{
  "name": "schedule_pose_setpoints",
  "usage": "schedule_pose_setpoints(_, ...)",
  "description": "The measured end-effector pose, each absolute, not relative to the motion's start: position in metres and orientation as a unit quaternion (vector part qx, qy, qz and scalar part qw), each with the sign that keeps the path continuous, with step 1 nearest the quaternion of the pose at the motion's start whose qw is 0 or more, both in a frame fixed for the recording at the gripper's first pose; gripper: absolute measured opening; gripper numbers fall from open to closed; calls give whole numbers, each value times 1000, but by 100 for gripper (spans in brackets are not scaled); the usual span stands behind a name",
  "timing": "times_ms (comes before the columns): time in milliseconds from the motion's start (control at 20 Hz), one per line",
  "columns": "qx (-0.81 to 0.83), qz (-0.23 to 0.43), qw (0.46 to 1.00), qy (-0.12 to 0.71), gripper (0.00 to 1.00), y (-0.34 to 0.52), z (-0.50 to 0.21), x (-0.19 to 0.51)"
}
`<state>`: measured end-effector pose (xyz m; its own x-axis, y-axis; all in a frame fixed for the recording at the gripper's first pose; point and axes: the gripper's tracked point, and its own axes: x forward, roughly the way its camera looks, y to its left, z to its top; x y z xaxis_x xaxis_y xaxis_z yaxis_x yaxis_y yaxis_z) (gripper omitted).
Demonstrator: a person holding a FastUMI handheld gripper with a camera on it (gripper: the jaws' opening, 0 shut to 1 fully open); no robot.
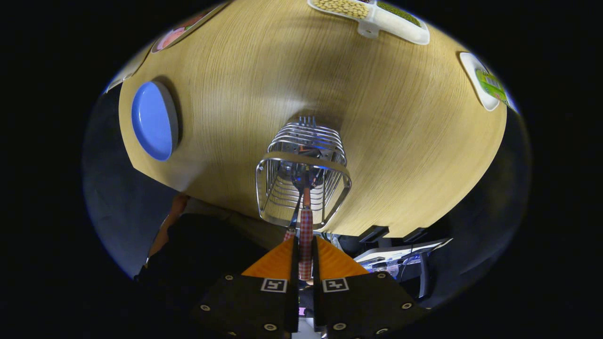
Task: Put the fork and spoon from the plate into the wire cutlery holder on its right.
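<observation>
1. Checked-pattern handle of 1 utensil (pixel 305 235) sat clamped between my gripper's (pixel 305 252) 2 fingers.
2. Its head reached into the wire cutlery holder (pixel 301 181) just ahead; fork tines (pixel 307 120) showed beyond.
3. Far off left I saw the blue plate (pixel 151 120).

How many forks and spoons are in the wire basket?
2, I think. One checked-handled utensil is clamped between the fingers, its far end down inside the wire cutlery holder. Another checked handle pokes out beside it. More may be hidden.

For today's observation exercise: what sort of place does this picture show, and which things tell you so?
Probably a mock dining or kitchen tabletop. A wooden table carries a blue plate, a wire cutlery holder and food containers. The gripper is shut on a checked cutlery handle reaching into the holder.
</observation>
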<state>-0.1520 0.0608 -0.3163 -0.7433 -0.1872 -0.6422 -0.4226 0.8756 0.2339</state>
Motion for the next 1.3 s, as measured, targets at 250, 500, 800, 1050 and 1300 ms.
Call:
schedule_pose_setpoints(250,-148,195,350,904,15,69,-309,-148)
schedule_pose_setpoints(500,-95,211,427,874,35,80,-291,-143)
schedule_pose_setpoints(800,-15,210,569,795,73,98,-264,-107)
schedule_pose_setpoints(1050,22,214,662,718,90,101,-238,-86)
schedule_pose_setpoints(1300,33,218,776,591,97,103,-204,-49)
